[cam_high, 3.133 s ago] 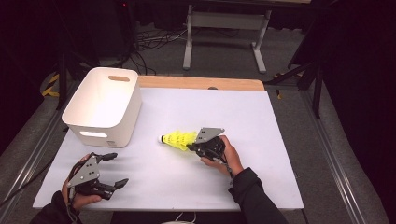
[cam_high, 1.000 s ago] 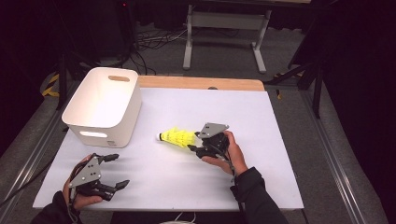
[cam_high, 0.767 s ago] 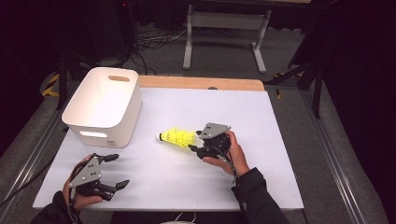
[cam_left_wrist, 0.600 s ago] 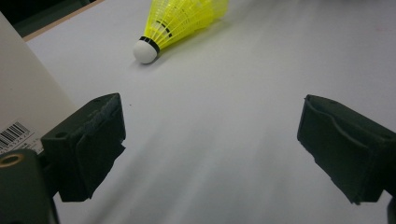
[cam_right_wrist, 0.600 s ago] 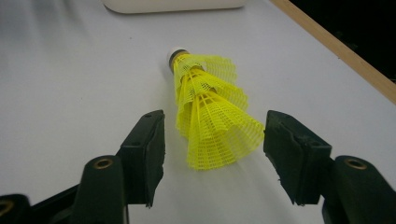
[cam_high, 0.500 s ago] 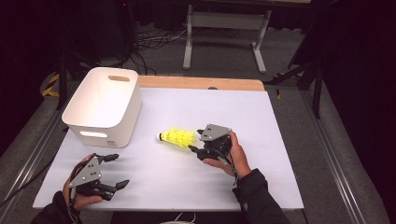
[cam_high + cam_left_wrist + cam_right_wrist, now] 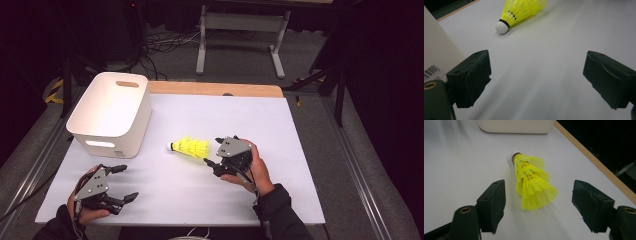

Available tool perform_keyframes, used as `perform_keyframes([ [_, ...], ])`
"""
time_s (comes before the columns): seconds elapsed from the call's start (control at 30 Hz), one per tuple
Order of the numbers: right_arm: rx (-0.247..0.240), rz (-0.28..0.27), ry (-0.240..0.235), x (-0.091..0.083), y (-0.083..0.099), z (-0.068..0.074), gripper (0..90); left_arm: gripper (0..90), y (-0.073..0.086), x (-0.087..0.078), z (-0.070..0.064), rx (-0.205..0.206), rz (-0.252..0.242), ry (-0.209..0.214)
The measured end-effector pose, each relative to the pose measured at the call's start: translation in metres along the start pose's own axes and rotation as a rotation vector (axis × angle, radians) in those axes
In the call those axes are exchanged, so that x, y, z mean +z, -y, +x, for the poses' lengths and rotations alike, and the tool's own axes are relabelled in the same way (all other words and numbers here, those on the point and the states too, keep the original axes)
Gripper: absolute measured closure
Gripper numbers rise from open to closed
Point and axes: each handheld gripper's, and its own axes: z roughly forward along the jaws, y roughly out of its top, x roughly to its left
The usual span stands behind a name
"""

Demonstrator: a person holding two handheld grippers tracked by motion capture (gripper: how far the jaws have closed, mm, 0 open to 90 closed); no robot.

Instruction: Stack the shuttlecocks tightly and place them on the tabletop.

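Two grippers rest on the white table (image 7: 300, 150), each in one of the person's hands. Nearest, at the front left corner, the left gripper (image 7: 123, 183) sits low with its jaws spread wide and nothing between them; from its own camera the bare table shows in the gap. A little farther in and to the right, the right gripper (image 7: 210, 164) points toward the middle of the table, its jaws also wide apart and holding nothing. Just ahead of them lies a stack of yellow shuttlecocks (image 7: 532, 186), nested one in another, on its side, the flared skirt toward the right gripper and the white cork tip (image 7: 501, 26) pointing away toward the bin. The skirt lies just beyond the jaw tips, not touching either. Beyond that, at the far left, stands a white plastic bin (image 7: 112, 117), near the cork tip but apart from it.
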Motion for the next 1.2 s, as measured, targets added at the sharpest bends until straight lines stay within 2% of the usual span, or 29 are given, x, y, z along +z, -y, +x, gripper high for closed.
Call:
perform_keyframes([
  [0.13, -0.009, 0.0, 0.001, -0.003, 0.001, 0.003, 26.2, 8.7, 0.0, 0.0, 0.0, 0.001, -0.002, -0.002],
  [0.27, -0.016, 0.004, 0.034, -0.006, 0.002, 0.006, 22.9, 8.7, 0.0, 0.0, 0.0, 0.003, 0.001, -0.003],
  [0.37, -0.02, -0.016, 0.024, -0.011, 0.005, 0.009, 21.4, 8.6, -0.001, 0.0, 0.0, 0.003, 0.001, -0.005],
  [0.53, -0.032, -0.002, 0.055, -0.015, 0.009, 0.013, 19.0, 8.6, 0.0, 0.0, 0.0, 0.003, -0.001, -0.006],
  [0.9, -0.016, -0.001, 0.093, -0.026, 0.024, 0.015, 15.5, 8.7, -0.001, 0.0, 0.0, 0.007, 0.005, -0.01],
  [1.2, -0.008, -0.023, 0.091, -0.033, 0.034, 0.016, 14.8, 8.6, 0.0, 0.0, 0.0, 0.006, 0.005, -0.015],
])
